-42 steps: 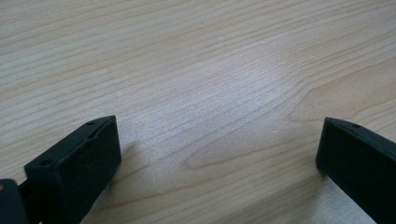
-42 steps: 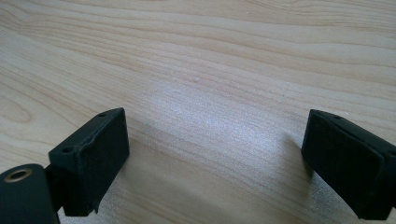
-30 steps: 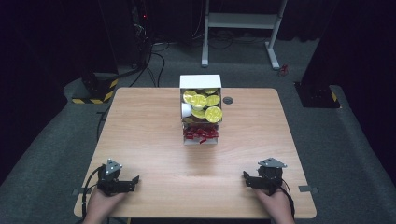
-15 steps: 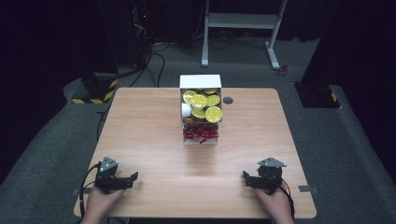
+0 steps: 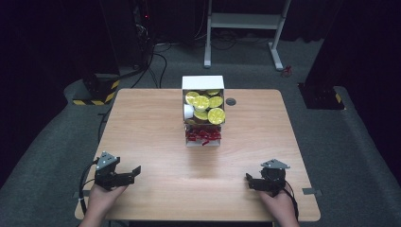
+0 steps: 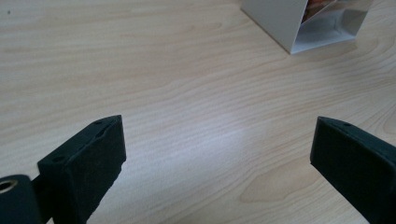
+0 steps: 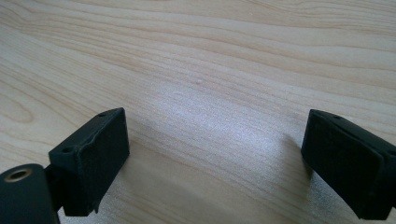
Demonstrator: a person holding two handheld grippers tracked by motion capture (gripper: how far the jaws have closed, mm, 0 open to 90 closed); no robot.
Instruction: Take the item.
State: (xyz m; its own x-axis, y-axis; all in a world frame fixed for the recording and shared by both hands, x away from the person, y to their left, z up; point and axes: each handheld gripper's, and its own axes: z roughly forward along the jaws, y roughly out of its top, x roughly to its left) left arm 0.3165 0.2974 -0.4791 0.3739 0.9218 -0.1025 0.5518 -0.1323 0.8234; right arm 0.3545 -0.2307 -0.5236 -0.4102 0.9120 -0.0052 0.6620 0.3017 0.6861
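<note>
My left gripper (image 5: 135, 171) and right gripper (image 5: 249, 181) both rest on the table (image 5: 156, 142) with jaws spread wide and nothing between them, and the white box (image 5: 203, 112) of yellow-lidded cups (image 5: 216, 115) stands well ahead, between the two. Reaching in, I judge a wide jaw could clip the box wall and tip it, spilling the loosely stacked cups.

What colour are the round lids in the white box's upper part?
Yellow round lids, inside the white box; clearest in the high view.

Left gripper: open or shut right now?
Open. In the left gripper view the left gripper has its two black jaws far apart with only bare wooden table between them, gripping nothing.
</note>
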